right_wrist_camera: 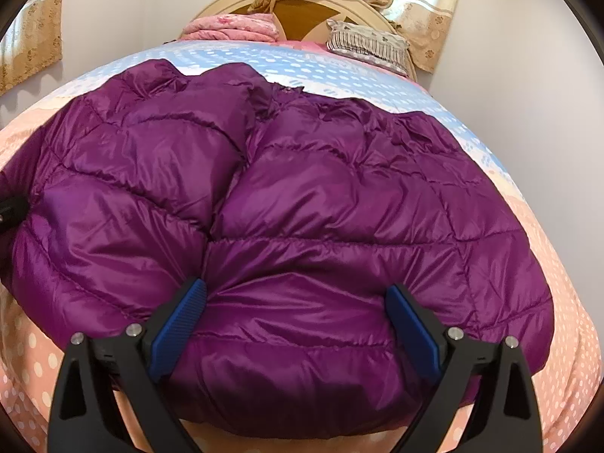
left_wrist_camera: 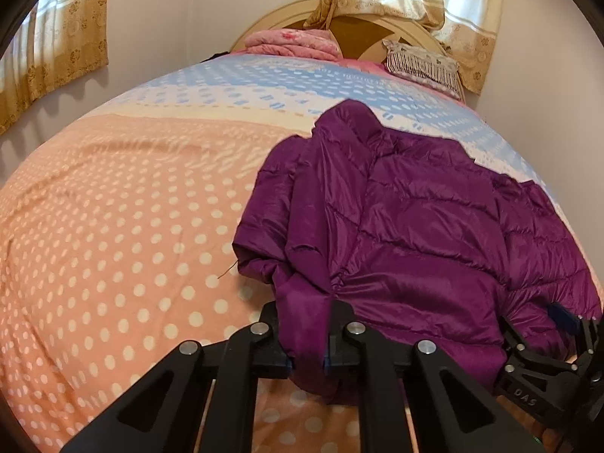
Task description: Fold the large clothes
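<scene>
- A purple quilted jacket point(right_wrist_camera: 287, 204) lies spread on a bed, on a bedspread point(left_wrist_camera: 124, 207) that is peach with white dots near the viewer and turns cream and blue further up.
- The jacket sits toward the near edge of the bed, its hem hanging slightly over that edge.
- The left gripper point(left_wrist_camera: 307, 334) has its two black fingers drawn together, pinching a bunched fold of the jacket's near left edge; the fabric puckers where the fingers clamp it.
- The right gripper point(right_wrist_camera: 296, 324) has its fingers spread wide apart, one on each side of the jacket's hem. Its blue pads point(right_wrist_camera: 177, 328) stand beside the puffed fabric; I cannot tell whether they touch it, and nothing is squeezed.
- From the left camera, the right gripper shows at the far right edge, close to the jacket's hem.
- At the head of the bed, well away from the jacket, are a folded pink blanket point(left_wrist_camera: 292, 43) and a striped pillow point(left_wrist_camera: 422, 66), resting against a rounded wooden headboard point(right_wrist_camera: 302, 5).
- Gold patterned curtains point(left_wrist_camera: 56, 41) hang on the walls to the left and behind the headboard.
</scene>
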Available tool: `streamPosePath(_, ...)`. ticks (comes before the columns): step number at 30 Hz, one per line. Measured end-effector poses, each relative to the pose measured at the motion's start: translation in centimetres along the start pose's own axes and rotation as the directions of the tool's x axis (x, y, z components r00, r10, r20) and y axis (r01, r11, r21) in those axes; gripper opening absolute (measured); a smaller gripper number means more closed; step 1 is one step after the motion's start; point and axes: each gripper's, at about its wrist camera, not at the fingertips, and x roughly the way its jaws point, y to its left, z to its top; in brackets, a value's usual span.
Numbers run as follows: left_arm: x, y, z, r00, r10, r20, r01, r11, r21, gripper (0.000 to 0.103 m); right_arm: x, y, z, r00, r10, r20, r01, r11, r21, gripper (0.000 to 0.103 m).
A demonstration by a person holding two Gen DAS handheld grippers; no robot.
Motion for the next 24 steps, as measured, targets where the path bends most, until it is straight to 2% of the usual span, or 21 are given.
streamPosePath(6, -2.2, 0.6, 0.5, 0.999, -0.028, 0.035, 0.028, 1.000, -0.010, 0.008, -0.2, 0.8, 0.1, 0.999, -0.038, -0.003, 0.038, 0.999, 0.006, 0.097)
streamPosePath(11, -4.4, 1.6, 0.5, 0.998, -0.025, 0.059, 0.026, 1.000, -0.017, 0.008, -0.7, 1.5, -0.1, 1.000, -0.017, -0.003, 0.017, 1.000, 0.001, 0.097)
streamPosePath(14, -5.7, 2.3, 1.2, 0.997, -0.009, 0.076, 0.009, 1.000, -0.001, 0.008, -1.8, 0.9, 0.5, 0.993, 0.111, -0.025, -0.111, 0.994, 0.010, 0.095)
streamPosePath(15, -6.1, 2.3, 1.6, 0.997, -0.005, 0.080, 0.005, 1.000, 0.009, 0.008, -2.6, -0.1, 0.7, 0.987, 0.157, -0.027, -0.156, 0.987, 0.037, 0.095)
streamPosePath(17, -6.9, 1.9, 2.5, 0.995, -0.001, 0.099, -0.003, 0.999, 0.034, 0.008, -4.6, -2.3, 0.7, 0.982, 0.188, 0.025, -0.189, 0.980, 0.069, 0.095)
streamPosePath(19, -7.9, 0.5, 3.6, 0.991, 0.011, 0.133, -0.021, 0.997, 0.078, 0.007, -6.5, -6.1, 0.5, 0.984, 0.155, 0.092, -0.164, 0.980, 0.110, 0.097)
streamPosePath(21, -8.6, -1.4, 4.7, 0.987, 0.000, 0.163, -0.020, 0.993, 0.118, 0.007, -7.1, -10.1, 0.1, 0.987, 0.115, 0.116, -0.135, 0.974, 0.180, 0.098)
streamPosePath(24, -10.2, -6.3, 6.2, 0.973, -0.028, 0.230, -0.022, 0.978, 0.209, 0.007, -6.9, -16.1, -1.0, 0.992, 0.040, 0.116, -0.072, 0.956, 0.285, 0.098)
